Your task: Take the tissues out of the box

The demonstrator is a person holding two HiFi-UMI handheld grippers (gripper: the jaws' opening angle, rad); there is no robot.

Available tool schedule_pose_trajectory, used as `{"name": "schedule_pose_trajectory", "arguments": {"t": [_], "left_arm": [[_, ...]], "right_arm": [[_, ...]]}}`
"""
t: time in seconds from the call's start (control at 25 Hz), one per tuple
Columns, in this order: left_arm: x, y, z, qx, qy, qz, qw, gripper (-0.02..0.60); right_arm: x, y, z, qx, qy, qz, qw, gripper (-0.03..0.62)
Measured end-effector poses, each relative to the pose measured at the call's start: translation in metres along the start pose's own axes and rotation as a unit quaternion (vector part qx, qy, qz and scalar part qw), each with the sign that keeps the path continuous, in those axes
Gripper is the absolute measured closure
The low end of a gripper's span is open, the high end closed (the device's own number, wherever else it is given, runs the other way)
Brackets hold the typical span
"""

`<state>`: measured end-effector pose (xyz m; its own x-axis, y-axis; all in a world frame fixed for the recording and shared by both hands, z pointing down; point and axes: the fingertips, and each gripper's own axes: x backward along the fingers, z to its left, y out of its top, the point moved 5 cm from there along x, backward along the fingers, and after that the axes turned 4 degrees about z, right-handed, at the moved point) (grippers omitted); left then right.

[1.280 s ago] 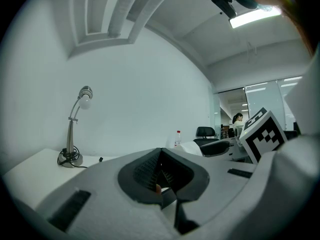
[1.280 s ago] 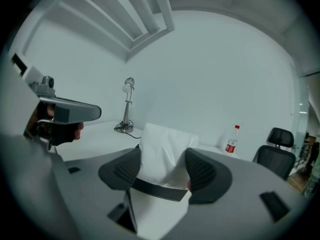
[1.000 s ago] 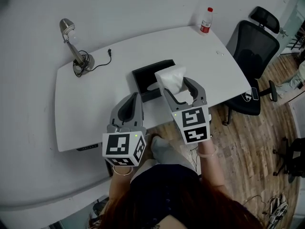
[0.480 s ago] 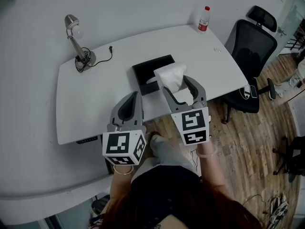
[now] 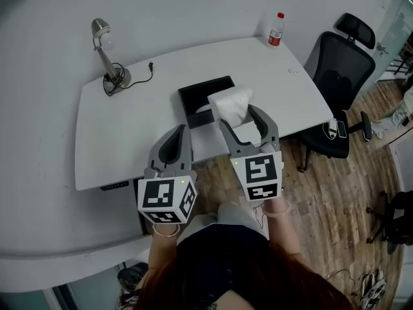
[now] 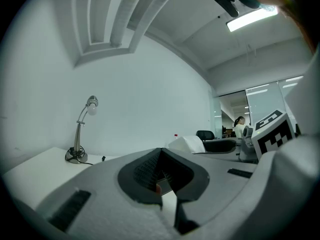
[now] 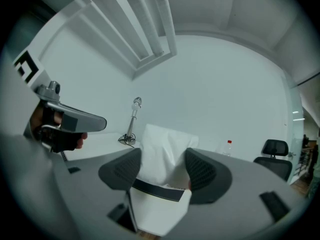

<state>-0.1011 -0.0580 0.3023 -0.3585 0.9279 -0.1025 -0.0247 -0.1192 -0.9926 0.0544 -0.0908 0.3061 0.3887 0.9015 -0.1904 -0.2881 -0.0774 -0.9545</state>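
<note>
A black tissue box [image 5: 199, 94] lies open in the middle of the white table [image 5: 129, 128]. A white wad of tissues [image 5: 230, 103] stands up over the box's near right corner. My right gripper [image 5: 237, 115] is shut on it, and in the right gripper view the tissues [image 7: 167, 151] fill the wide gap between both pads. My left gripper [image 5: 182, 129] hovers over the table's front edge, left of the box. Its jaws meet at the tips in the left gripper view [image 6: 161, 151], with nothing in them.
A desk lamp [image 5: 106, 60] with a coiled cable stands at the table's far left. A red-capped bottle [image 5: 276, 29] stands at the far right corner. A black office chair [image 5: 339, 70] is beside the table's right end, on the wood floor.
Both grippers and the tissues keep their places beside the box. Only the head view has shifted slightly.
</note>
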Motion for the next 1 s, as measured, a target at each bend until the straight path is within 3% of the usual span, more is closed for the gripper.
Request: {"name": "schedule_pose_trajectory", "arguments": {"t": [1.0], "left_arm": [[0.010,0.005,-0.080,-0.008,0.065,0.014,0.9978,0.560]], "right_arm": [[0.068,-0.004,-0.050,-0.004,0.056,-0.041,0.998,0.296]]}}
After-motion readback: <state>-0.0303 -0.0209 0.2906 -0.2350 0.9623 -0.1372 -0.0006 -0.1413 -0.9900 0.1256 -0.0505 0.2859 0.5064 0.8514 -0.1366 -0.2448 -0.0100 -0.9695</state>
